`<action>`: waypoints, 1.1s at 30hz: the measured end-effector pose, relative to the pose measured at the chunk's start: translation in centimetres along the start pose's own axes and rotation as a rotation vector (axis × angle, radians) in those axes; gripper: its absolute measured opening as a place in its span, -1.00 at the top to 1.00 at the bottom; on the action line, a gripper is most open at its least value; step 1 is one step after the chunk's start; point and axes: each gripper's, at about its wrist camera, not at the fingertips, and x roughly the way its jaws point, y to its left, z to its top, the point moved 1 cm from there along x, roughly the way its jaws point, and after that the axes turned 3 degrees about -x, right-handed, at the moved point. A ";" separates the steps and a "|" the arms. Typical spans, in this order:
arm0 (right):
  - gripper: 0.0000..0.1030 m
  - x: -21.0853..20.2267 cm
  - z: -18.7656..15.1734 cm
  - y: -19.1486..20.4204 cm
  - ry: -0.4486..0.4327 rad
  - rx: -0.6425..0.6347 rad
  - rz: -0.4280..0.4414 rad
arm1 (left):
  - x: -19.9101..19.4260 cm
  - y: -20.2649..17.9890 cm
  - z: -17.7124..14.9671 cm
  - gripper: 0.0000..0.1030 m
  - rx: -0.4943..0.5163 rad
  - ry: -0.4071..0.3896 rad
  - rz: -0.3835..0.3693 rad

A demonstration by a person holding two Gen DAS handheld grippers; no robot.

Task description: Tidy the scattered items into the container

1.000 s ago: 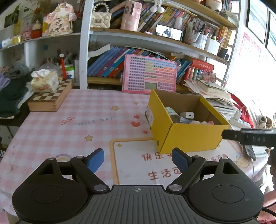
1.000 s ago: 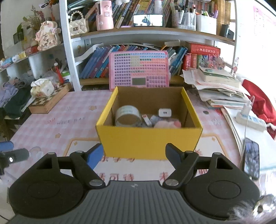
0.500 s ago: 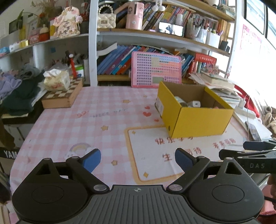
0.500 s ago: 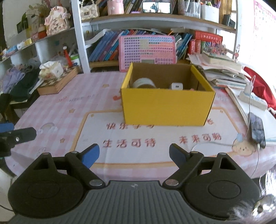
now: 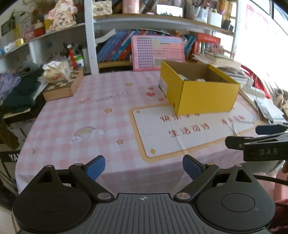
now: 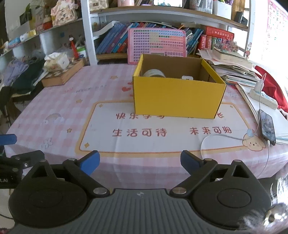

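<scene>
A pink checked tablecloth covers the worktop. A smartphone on a white cable lies at its right edge, near a power strip. A tissue pack rests on a chessboard box.

Light: daylight, strong, entering from the right of both tongs; the far right corner in each view is blown out to white, washing over the paper stack.
Worktop: evenly lit, colours slightly pale; soft shadow at the foot of the box, its near face shaded, its inner walls darker.
Shelf: recesses dim, left end darkest.
Sharpness: right view crisp across the middle; left view softer, print ahead of the left tongs smeared, box edges slightly blurred.
Distortion: heavy fisheye; shelf boards bow, frame corners black.
Right tongs: matte, faint sheen on rivets.
</scene>
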 end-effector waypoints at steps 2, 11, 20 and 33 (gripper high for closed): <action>-0.91 -0.1 -0.3 0.0 0.007 -0.003 -0.002 | 0.0 -0.2 -0.2 -0.85 0.003 0.012 -0.002; -0.94 -0.5 -0.9 -0.3 0.029 0.012 -0.012 | 0.0 -0.6 -0.5 -1.00 0.010 0.035 0.010; -0.95 -0.4 -1.0 0.1 0.041 0.005 -0.013 | 0.0 -0.3 -0.6 -1.00 0.001 0.039 0.007; -0.96 -0.2 -0.8 0.3 0.045 0.002 -0.018 | 0.7 0.5 -0.4 -1.00 -0.021 0.059 -0.014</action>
